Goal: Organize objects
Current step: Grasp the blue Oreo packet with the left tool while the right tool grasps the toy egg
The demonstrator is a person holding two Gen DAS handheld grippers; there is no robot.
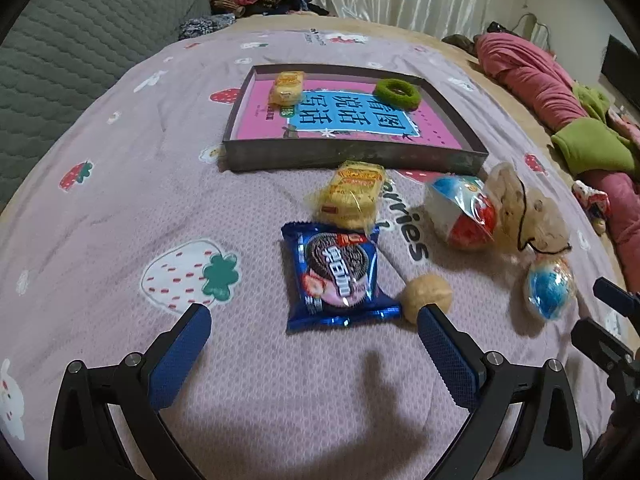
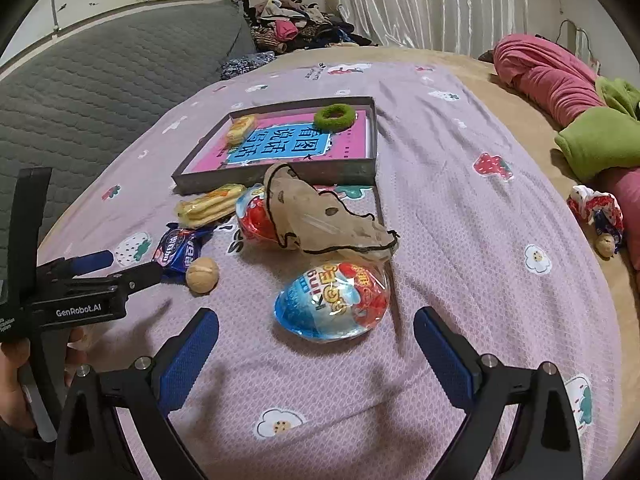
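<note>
The shallow grey tray (image 1: pixel 352 156), lined with a pink and blue book cover, is sitting on a lilac strawberry-print bedspread (image 1: pixel 120 208) at about 12 o'clock from both grippers. It is already holding a yellow wrapped cake (image 1: pixel 286 88) and a green hair scrunchie (image 1: pixel 397 94). The rest is lying loose on the near side of it, so the sorting appears to be partly done.

The left gripper (image 1: pixel 314 322) is hovering with its fingers spread wide and holding nothing. A blue Oreo packet (image 1: pixel 338 276) is lying between the fingertips and just beyond them. A walnut (image 1: pixel 426 296) is sitting beside the right finger at 1 o'clock, and a second yellow cake (image 1: pixel 352 196) is lying beyond the packet. The right gripper (image 2: pixel 316 326) is also spread and empty, framing a blue and red toy egg (image 2: pixel 334 300).

Each gripper seems to be lining up a pick. The next move probably calls for lowering, closing gently on the slippery wrapper, then carrying it to the tray.

Only the right wrist view is showing a hand (image 2: pixel 16 384) gripping the left tool's handle, and the beige drawstring bag (image 2: pixel 320 216) laid out clearly, overlapping a second egg (image 2: pixel 256 216).
</note>
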